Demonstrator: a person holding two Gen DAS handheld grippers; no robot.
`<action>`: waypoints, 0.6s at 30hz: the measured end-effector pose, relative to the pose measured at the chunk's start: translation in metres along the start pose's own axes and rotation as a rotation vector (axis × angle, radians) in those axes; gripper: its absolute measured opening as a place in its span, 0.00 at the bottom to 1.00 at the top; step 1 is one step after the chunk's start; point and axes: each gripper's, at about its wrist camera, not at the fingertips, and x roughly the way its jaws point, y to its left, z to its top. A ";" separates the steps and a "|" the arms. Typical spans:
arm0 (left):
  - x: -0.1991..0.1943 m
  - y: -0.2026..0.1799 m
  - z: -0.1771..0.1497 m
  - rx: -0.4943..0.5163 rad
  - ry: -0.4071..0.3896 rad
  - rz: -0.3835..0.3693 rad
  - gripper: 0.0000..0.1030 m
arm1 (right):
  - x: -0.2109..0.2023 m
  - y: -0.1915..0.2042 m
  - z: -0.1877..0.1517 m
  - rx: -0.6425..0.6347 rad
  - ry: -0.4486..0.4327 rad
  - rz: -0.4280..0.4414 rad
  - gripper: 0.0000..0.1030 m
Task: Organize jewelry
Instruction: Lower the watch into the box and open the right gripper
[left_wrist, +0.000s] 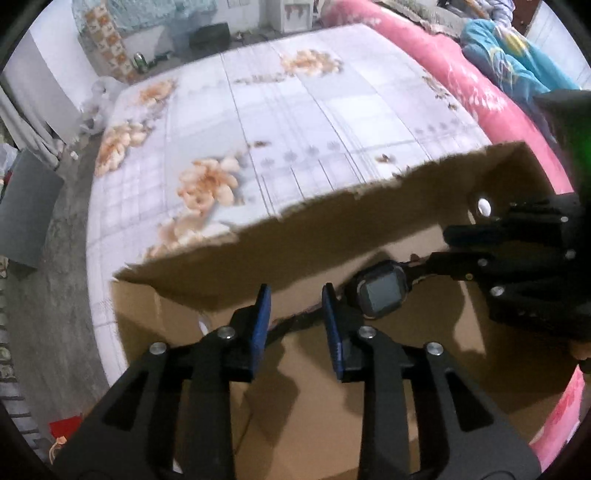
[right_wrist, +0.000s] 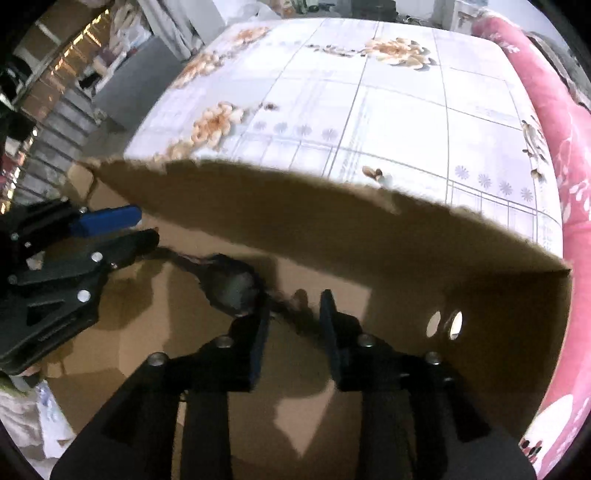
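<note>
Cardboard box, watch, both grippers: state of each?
cardboard box: open-topped, top edge torn, standing on the bed.
watch: inside the box, screen facing up, straps stretched out toward both grippers.
left gripper: open, pads apart, a strap running across the gap.
right gripper: open, pads apart, the other strap in the gap.
bed sheet: spread flat.

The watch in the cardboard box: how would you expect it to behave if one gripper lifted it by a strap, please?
The watch would probably dangle: its straps look thin and bendy beside the chunky case. It seems light and unlikely to roll. Its smooth screen could scratch against the cardboard box.
</note>
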 end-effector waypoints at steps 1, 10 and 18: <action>-0.003 0.001 0.000 0.003 -0.018 -0.002 0.27 | -0.003 0.000 0.000 0.002 -0.018 -0.007 0.31; -0.062 0.010 -0.021 -0.022 -0.219 -0.006 0.60 | 0.002 0.015 0.001 -0.021 0.039 0.072 0.32; -0.122 0.035 -0.094 -0.122 -0.361 -0.054 0.82 | 0.044 0.030 0.004 0.076 0.149 0.173 0.32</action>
